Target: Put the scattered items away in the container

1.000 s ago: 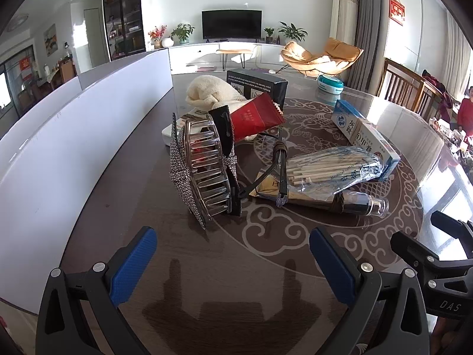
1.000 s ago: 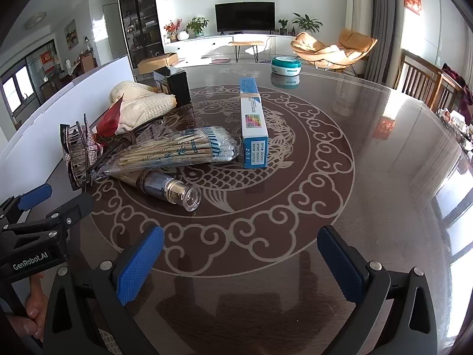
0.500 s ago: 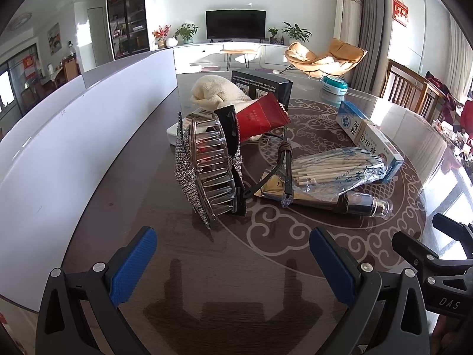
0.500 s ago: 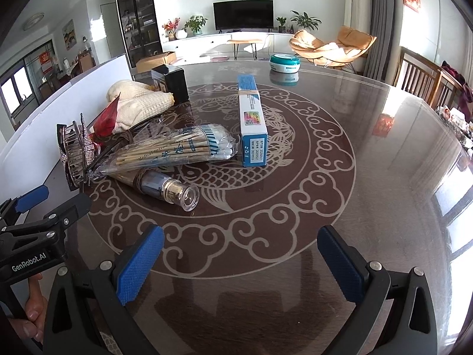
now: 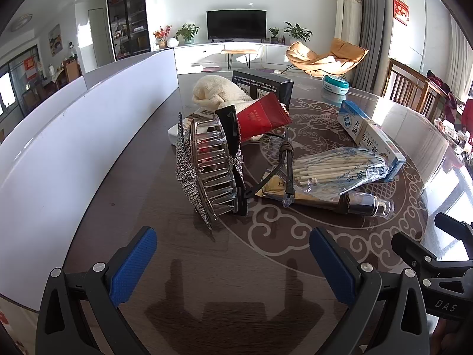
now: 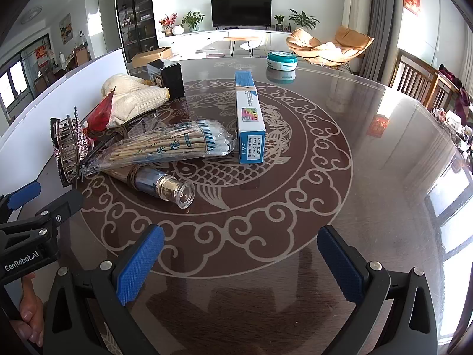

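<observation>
Both pairs of jaws stand wide apart and empty: my left gripper (image 5: 233,254) hangs low over the dark round glass-topped table (image 6: 369,177), my right gripper (image 6: 241,254) likewise, neither touching anything. I judge I hold them spread because no pick has begun and the pile ahead needs a wide mouth.

Straight ahead of the left jaws, tilted on edge, stands a large silver rhinestone hair claw clip (image 5: 207,171), propped against a red foil sachet (image 5: 261,115) and a cream knitted cloth (image 5: 218,94). Ahead and to the right lie a clear bag of wooden cotton swabs (image 6: 171,145), resting across a dark glass bottle with a clear cap (image 6: 165,185), with a long blue-and-white carton (image 6: 249,118) just beside the bag. Beyond these stands a black box (image 6: 167,77).

Which thing is the container I cannot tell; a teal-lidded round tin (image 6: 282,59) sits far ahead, well apart, closed. Nothing has yet been gathered.
</observation>
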Tool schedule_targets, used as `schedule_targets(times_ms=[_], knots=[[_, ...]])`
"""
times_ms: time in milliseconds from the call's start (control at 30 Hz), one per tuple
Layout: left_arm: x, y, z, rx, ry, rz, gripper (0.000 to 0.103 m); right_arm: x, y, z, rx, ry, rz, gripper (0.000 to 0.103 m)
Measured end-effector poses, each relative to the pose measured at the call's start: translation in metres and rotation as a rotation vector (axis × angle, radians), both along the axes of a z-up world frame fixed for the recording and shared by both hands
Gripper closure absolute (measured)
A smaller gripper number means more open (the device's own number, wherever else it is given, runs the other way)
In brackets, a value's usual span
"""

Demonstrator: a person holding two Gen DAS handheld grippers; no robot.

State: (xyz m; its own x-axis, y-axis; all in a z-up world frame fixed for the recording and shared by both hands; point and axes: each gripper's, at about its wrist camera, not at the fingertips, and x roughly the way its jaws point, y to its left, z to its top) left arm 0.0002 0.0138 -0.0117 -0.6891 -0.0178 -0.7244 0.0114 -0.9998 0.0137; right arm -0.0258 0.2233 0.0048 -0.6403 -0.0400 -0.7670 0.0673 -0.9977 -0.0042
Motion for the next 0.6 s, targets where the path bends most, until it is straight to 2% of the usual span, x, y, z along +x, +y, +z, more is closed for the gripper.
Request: schedule_targets(times_ms=[600], knots=[[-0.0001, -0.0015, 0.0000, 0.004, 0.000, 0.003, 0.000, -0.0006, -0.0021, -0.0023, 0.013, -0.008, 0.005, 0.000]])
